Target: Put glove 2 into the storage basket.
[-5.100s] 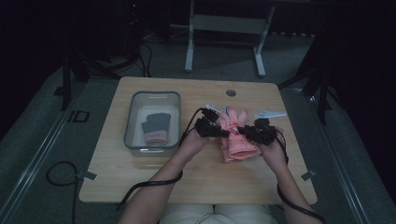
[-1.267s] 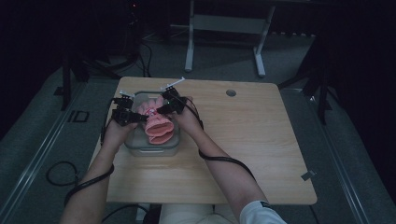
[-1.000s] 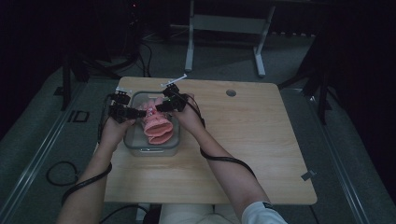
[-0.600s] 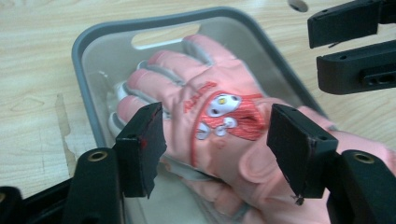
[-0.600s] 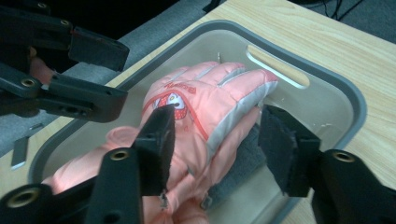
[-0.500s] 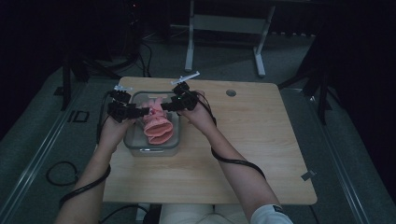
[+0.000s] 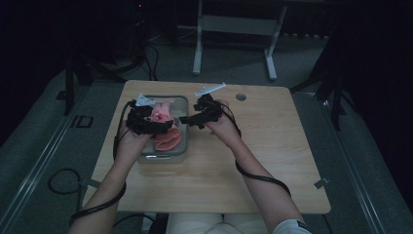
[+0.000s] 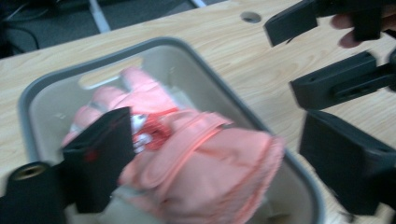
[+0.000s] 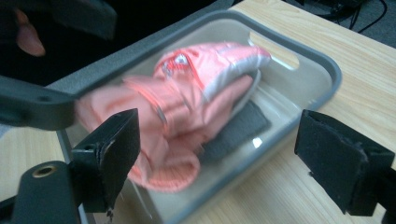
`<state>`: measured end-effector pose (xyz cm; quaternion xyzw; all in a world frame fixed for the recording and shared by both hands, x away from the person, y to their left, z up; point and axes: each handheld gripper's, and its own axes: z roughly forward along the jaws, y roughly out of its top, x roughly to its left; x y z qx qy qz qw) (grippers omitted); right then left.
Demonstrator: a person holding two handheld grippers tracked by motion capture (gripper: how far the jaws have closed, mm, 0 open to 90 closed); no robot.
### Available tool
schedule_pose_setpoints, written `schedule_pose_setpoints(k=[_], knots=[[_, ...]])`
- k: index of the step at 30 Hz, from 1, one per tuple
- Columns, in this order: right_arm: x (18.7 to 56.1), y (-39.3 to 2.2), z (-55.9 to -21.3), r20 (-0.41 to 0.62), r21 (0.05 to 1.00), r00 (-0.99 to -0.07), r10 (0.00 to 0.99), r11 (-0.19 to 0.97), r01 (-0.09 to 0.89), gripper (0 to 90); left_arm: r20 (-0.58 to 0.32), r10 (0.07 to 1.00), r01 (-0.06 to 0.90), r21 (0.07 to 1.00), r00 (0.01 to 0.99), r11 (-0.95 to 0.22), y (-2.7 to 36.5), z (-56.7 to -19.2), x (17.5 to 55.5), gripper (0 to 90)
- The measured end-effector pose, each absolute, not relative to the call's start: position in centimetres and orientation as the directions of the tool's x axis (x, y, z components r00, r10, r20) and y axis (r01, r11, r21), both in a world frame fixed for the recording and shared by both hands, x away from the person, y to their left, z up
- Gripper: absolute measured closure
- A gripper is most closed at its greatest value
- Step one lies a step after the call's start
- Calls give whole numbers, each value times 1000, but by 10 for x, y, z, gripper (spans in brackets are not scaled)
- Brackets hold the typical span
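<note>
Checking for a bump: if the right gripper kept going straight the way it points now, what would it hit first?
Most likely the pink gloves piled in the grey bin; the open right gripper aims straight at them, though depth is unclear.

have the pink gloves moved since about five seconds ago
Yes. The pink gloves lay on the bare table to the right of the grey bin; now they lie inside the bin, toward the table's left.

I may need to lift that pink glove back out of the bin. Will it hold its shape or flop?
The pink glove looks padded and soft, lying crumpled and folded in the grey bin, so it would probably sag from a single grip. It likely weighs little for its bulk. Its knit cuff seems the easiest place to pinch.
</note>
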<state>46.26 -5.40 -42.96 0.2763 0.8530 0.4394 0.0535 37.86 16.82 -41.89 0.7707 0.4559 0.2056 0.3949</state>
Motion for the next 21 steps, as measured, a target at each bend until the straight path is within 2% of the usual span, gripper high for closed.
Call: schedule_pose_setpoints(k=[1,4,9,13,21], knots=[[462,-58,-431,146,781,-843,518,463,419,138,-19,861,537,789,508,-299,163,-418,378,27],[460,-69,-433,133,776,-839,528,471,419,138,-21,838,525,788,545,-321,151,-416,377,10],[459,-87,-436,132,775,-827,547,463,430,140,-56,800,500,806,598,-317,131,-411,375,9],[458,-100,-438,127,773,-821,557,463,434,141,-9,783,466,808,621,-360,113,-411,372,9],[457,-120,-445,126,767,-805,579,458,450,142,-12,734,431,816,679,-385,84,-414,362,10]])
